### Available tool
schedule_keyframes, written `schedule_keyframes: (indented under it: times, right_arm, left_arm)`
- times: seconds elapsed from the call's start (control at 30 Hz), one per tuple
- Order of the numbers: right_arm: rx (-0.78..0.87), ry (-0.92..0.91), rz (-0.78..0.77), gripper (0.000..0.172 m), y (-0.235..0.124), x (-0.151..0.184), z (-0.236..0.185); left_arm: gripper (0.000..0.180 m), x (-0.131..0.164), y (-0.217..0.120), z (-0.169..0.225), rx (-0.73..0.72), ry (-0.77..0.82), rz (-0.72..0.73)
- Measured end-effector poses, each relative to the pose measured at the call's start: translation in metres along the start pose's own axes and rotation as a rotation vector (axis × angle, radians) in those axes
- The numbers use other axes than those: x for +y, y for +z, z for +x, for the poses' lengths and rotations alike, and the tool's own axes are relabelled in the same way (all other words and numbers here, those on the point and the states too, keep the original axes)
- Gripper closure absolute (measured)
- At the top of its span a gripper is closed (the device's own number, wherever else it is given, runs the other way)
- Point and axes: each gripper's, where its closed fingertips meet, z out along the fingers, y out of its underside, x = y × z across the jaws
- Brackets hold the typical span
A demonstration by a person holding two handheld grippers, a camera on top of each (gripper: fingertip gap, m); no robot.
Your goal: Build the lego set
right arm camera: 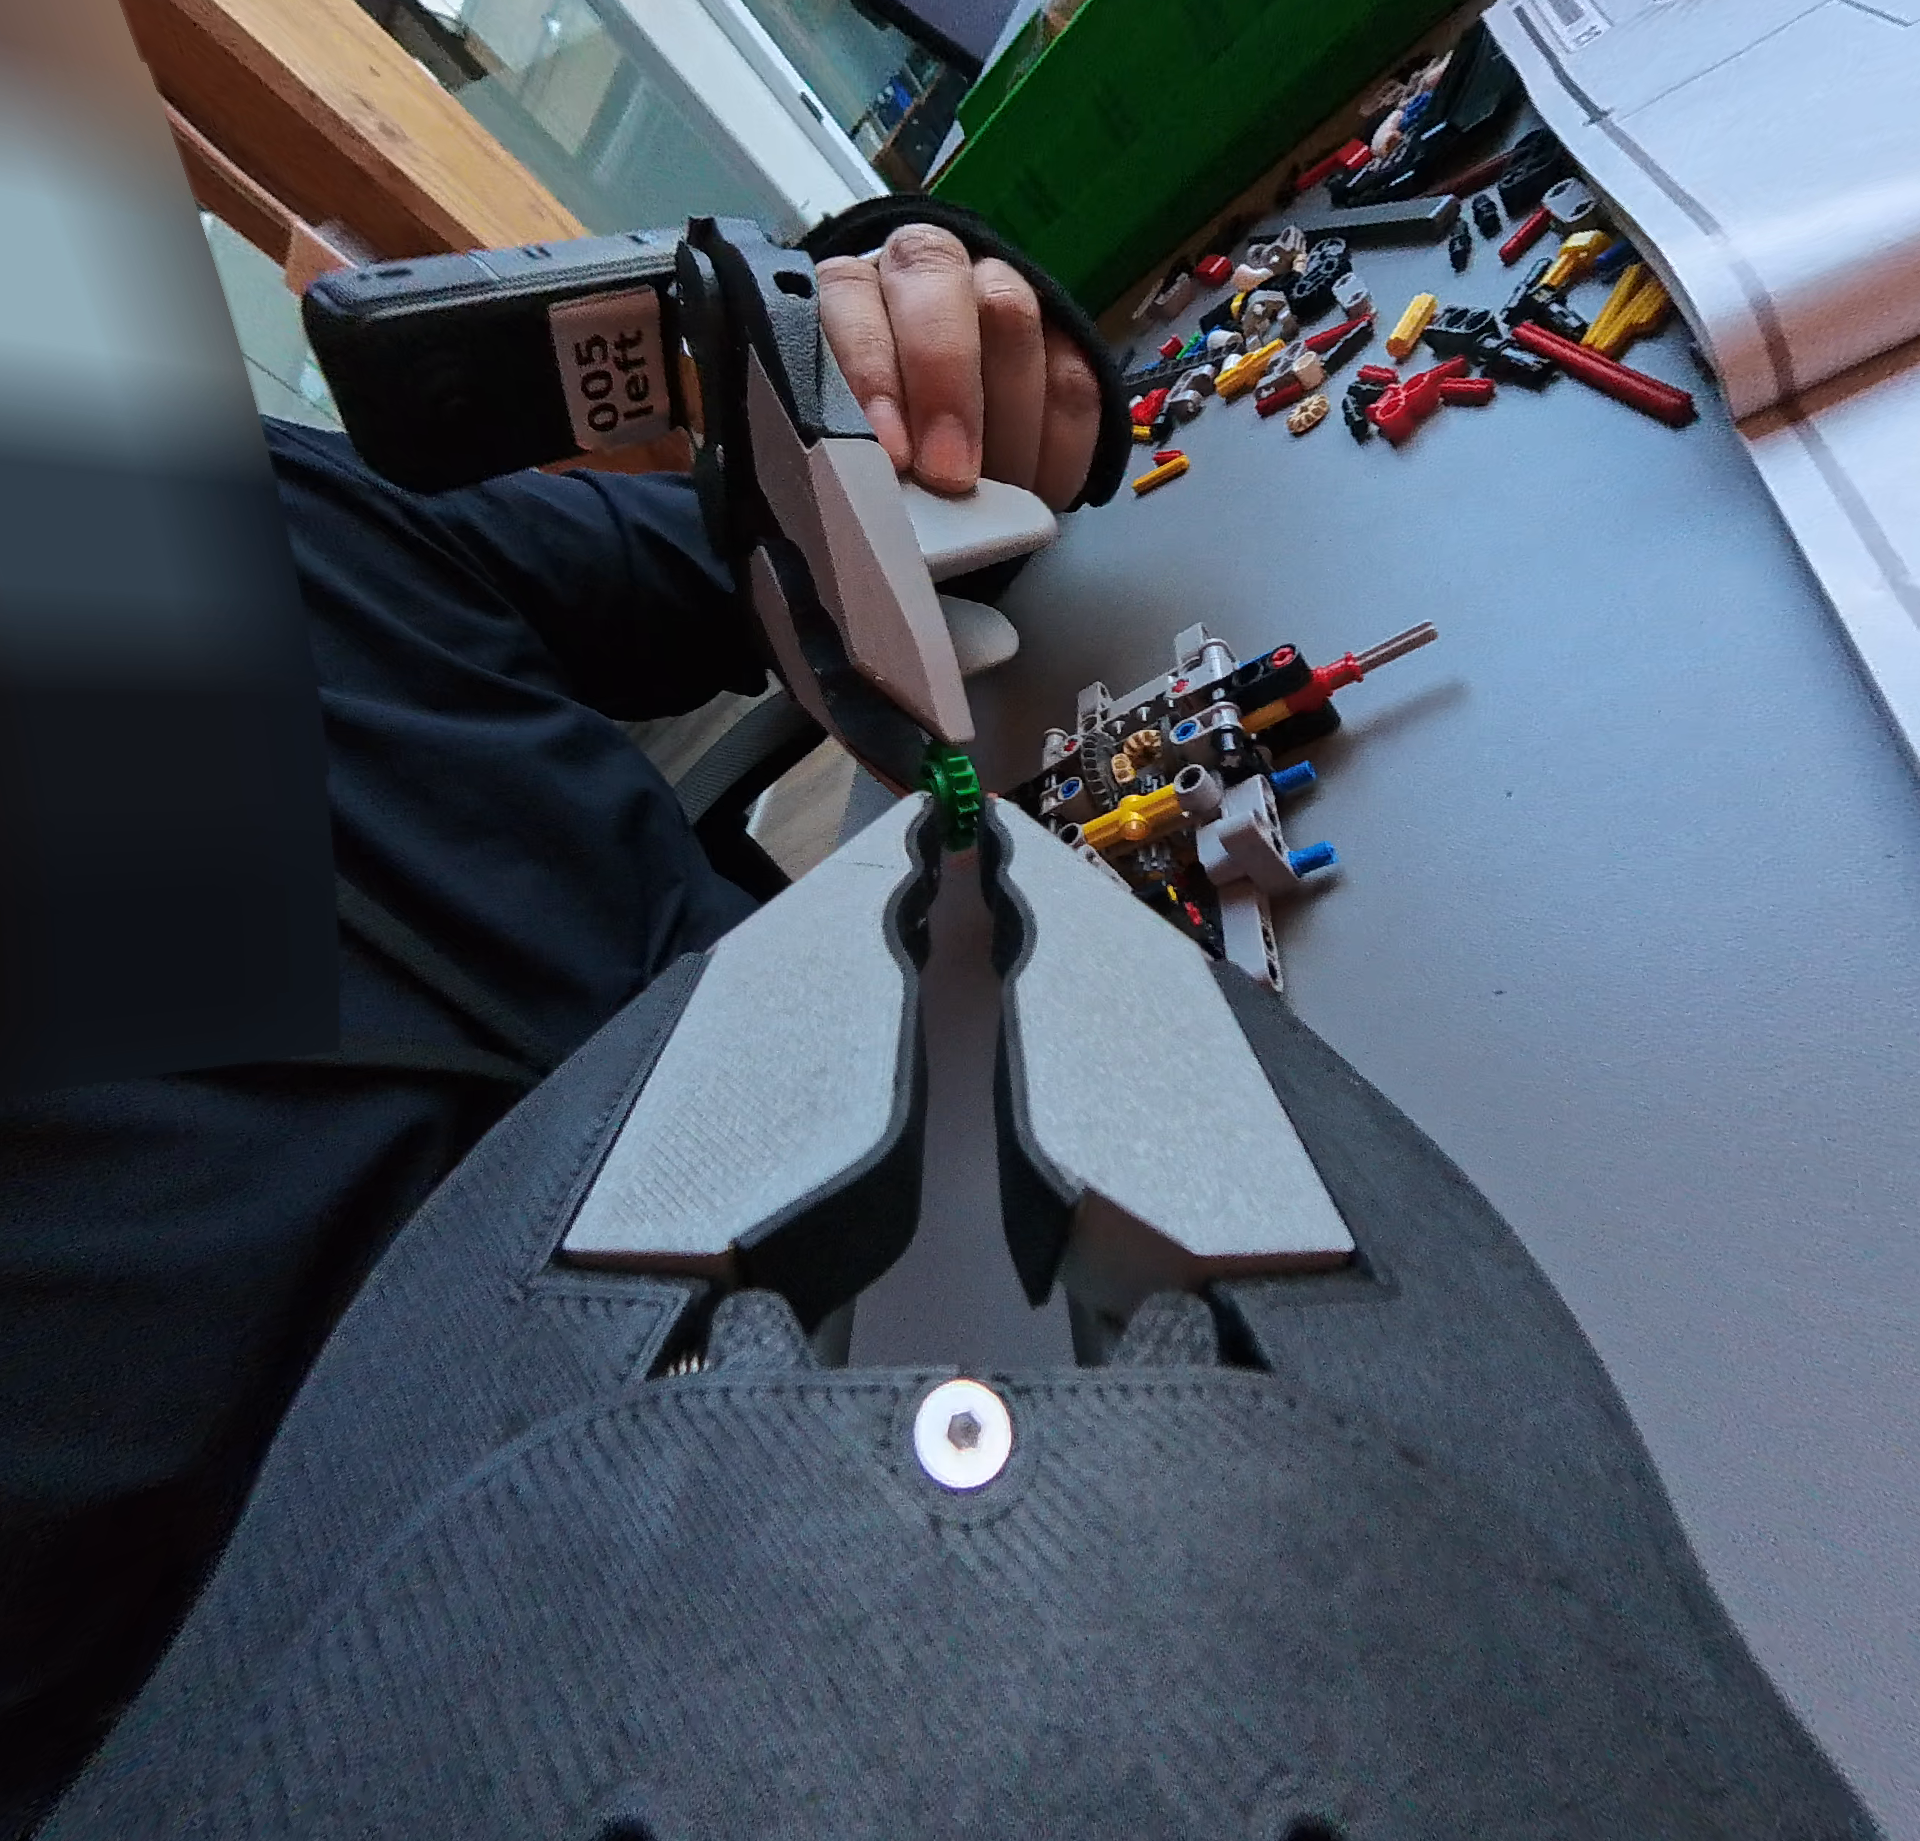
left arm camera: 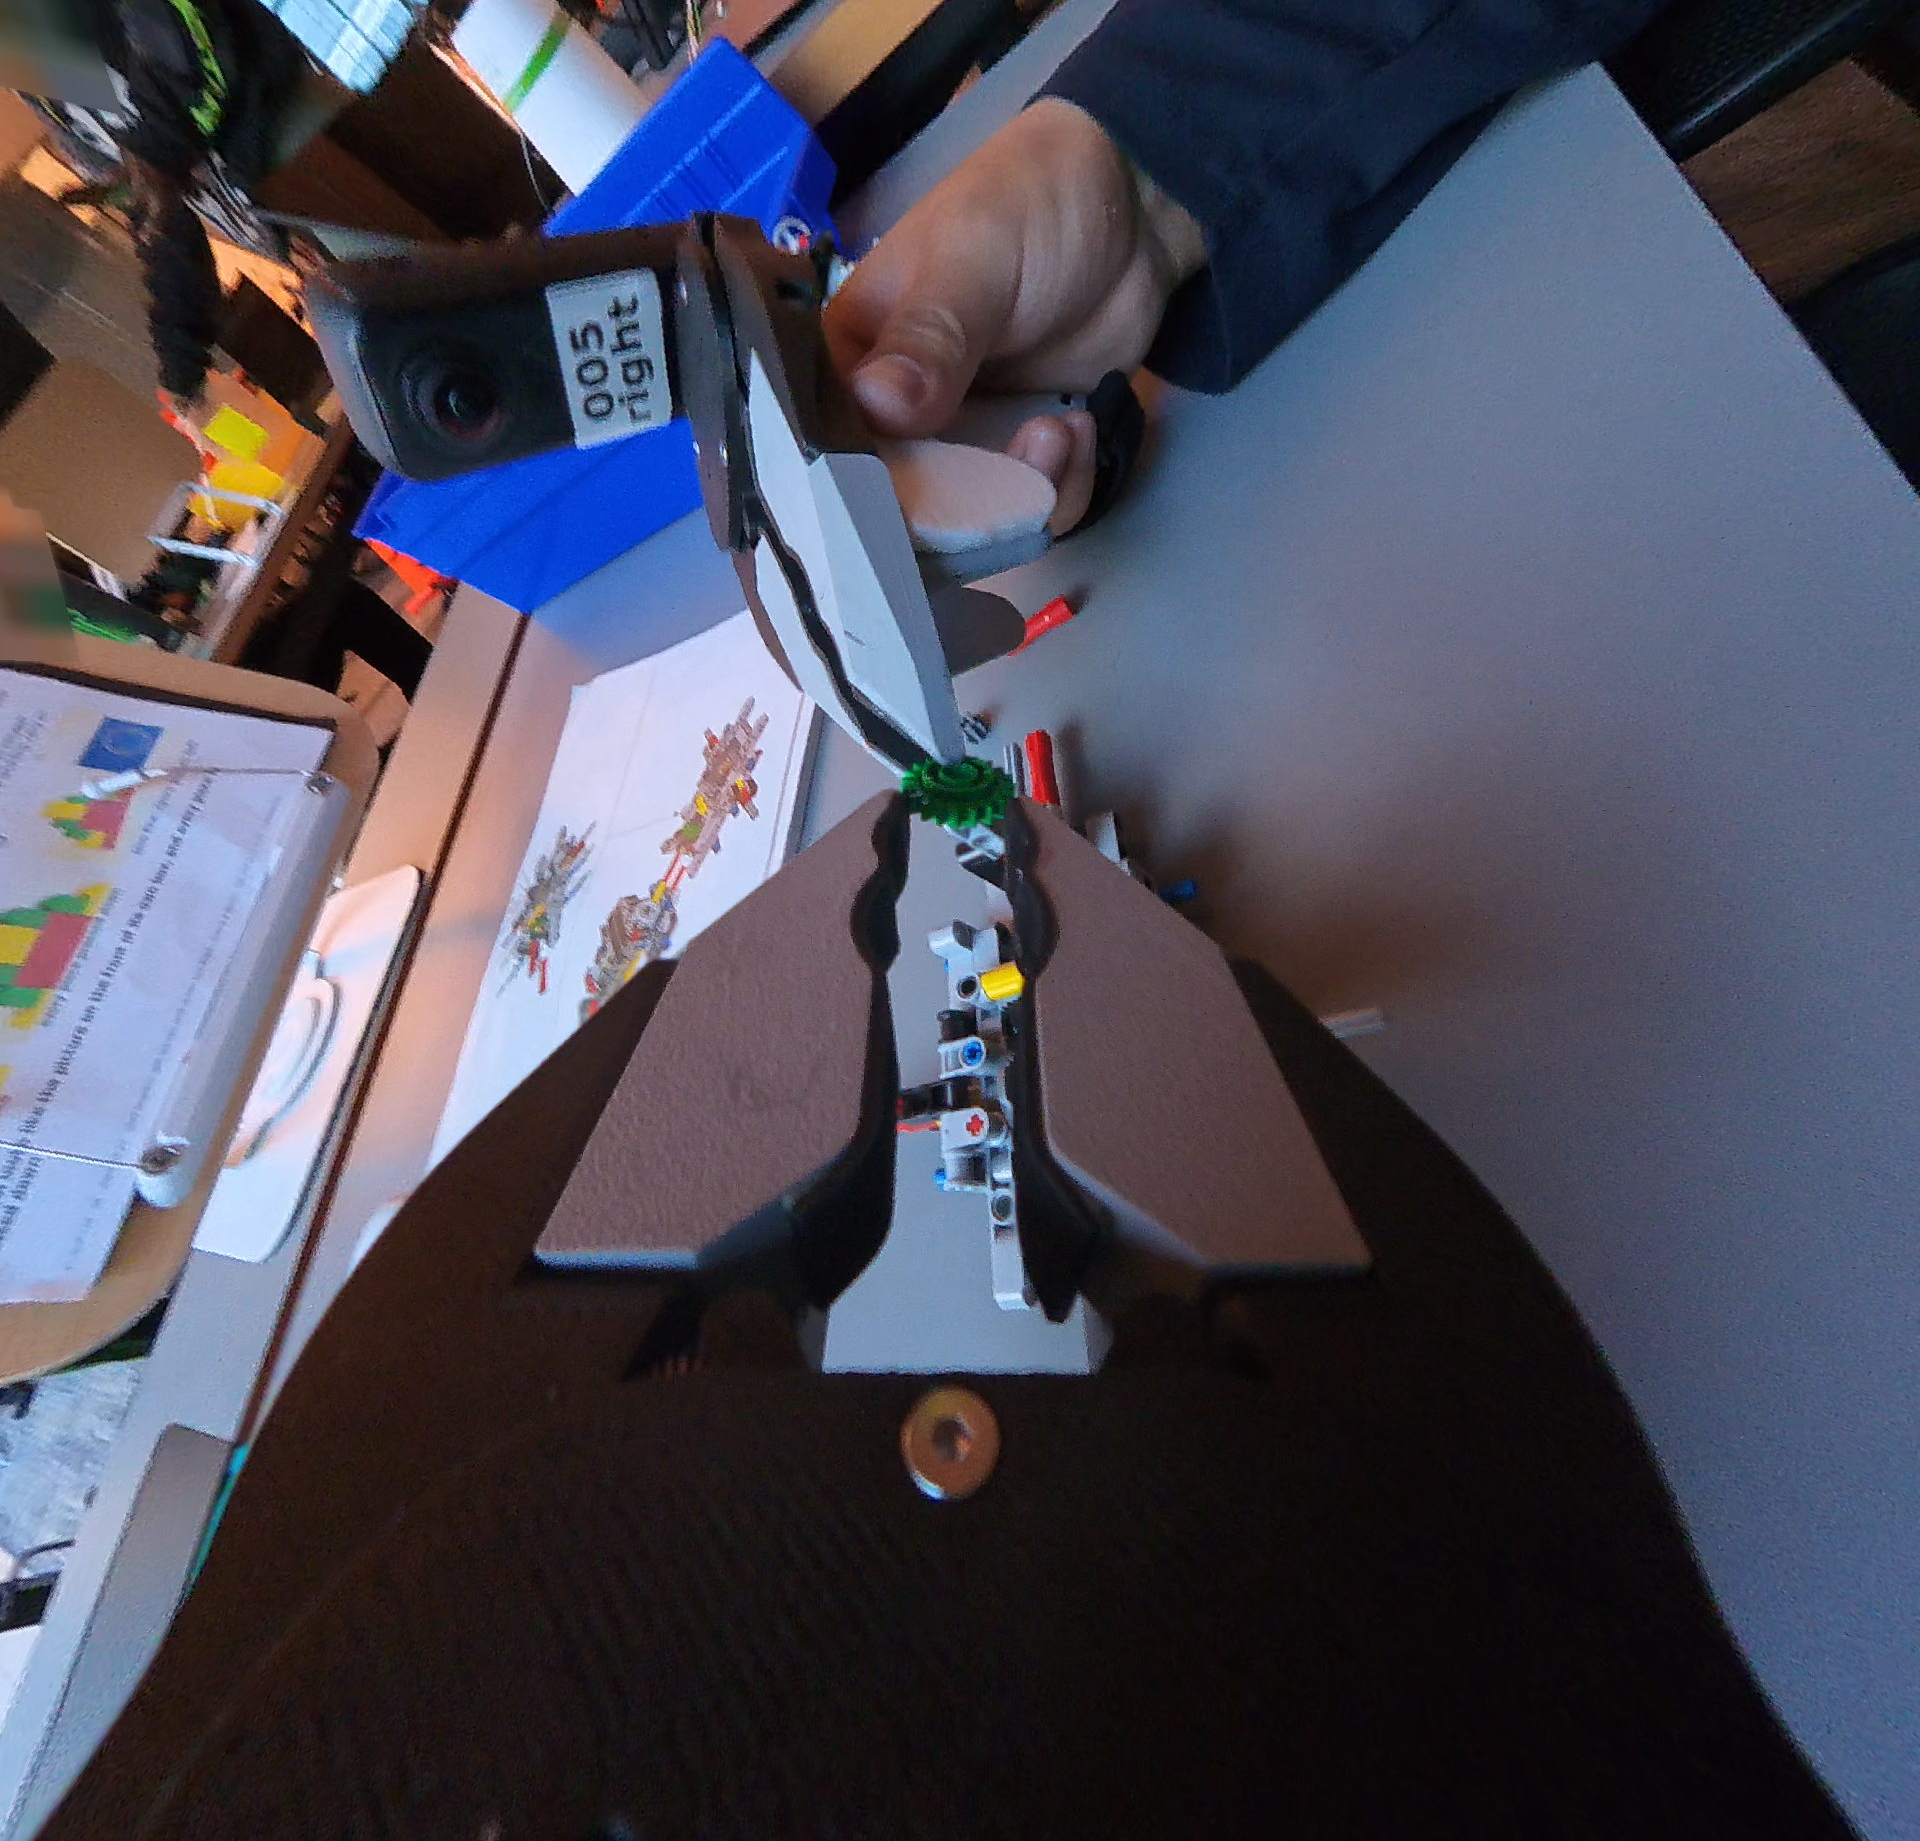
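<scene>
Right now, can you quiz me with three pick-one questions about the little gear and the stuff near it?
1. Where is the gear? A on the floor; B between the two claws' tips; C in a pocket.
2. What colour is it? A red; B yellow; C green.
3. The model is: A lying on the table; B held by a claw; C hanging from a string.

Answers: B, the left claw and right claw meet at it; C, its teeth are green; A, it rests on the table apart from both claws.
</scene>
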Motion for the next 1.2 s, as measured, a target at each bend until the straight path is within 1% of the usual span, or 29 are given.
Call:
schedule_keyframes:
  times: [0.1,0.23,0.33,0.47,0.53,0.6,0.7,0.87,1.03,1.13,1.2]
  right_arm:
    - [0.036,-0.004,-0.005,0.168,0.0,0.001,0.006]
    - [0.121,-0.05,-0.001,0.163,-0.007,-0.001,0.015]
    - [0.178,-0.143,0.033,0.161,-0.019,-0.011,0.012]
    - [0.297,-0.335,0.035,0.162,-0.037,-0.013,0.009]
    - [0.38,-0.408,0.005,0.162,-0.045,-0.008,0.014]
    - [0.436,-0.443,-0.037,0.161,-0.049,0.0,0.019]
    - [0.461,-0.448,-0.101,0.156,-0.046,0.012,0.025]
    - [0.493,-0.491,-0.214,0.153,-0.037,0.029,0.032]
    - [0.499,-0.499,-0.283,0.154,-0.029,0.04,0.037]
    - [0.485,-0.498,-0.298,0.157,-0.023,0.044,0.037]
    - [0.506,-0.496,-0.312,0.166,-0.023,0.045,0.041]
  left_arm:
    - [0.166,0.004,0.003,-0.001,0.01,-0.03,-0.015]
    - [0.166,0.013,0.005,-0.001,0.055,-0.11,-0.053]
    - [0.167,0.021,0.005,0.005,0.179,-0.275,-0.112]
    - [0.167,0.02,0.005,-0.005,0.208,-0.488,-0.168]
    - [0.167,0.022,0.005,-0.001,0.25,-0.548,-0.216]
    - [0.167,0.027,0.008,0.007,0.294,-0.559,-0.292]
    - [0.166,0.038,0.014,0.013,0.314,-0.547,-0.38]
    - [0.167,0.043,0.019,0.018,0.339,-0.56,-0.424]
    - [0.167,0.042,0.018,0.018,0.369,-0.538,-0.488]
    - [0.167,0.041,0.018,0.018,0.381,-0.51,-0.513]
    - [0.167,0.04,0.02,0.017,0.38,-0.504,-0.511]
